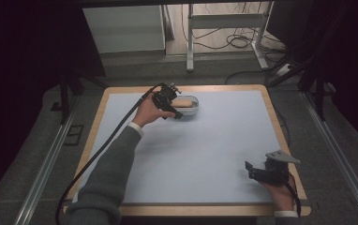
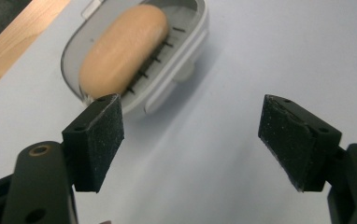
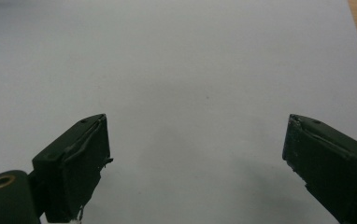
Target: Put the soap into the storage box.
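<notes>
Now your left tongs (image 2: 190, 140) gape empty; the soap (image 2: 124, 49) in its dish (image 2: 186, 44) lies ahead-left, lengthwise away; right tongs (image 3: 195, 163) open, far.

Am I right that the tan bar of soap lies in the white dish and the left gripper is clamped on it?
Not quite. The soap does lie in the dish, but the left gripper stands open with nothing between its jaws, drawn back from the dish, as the left gripper view shows.
</notes>
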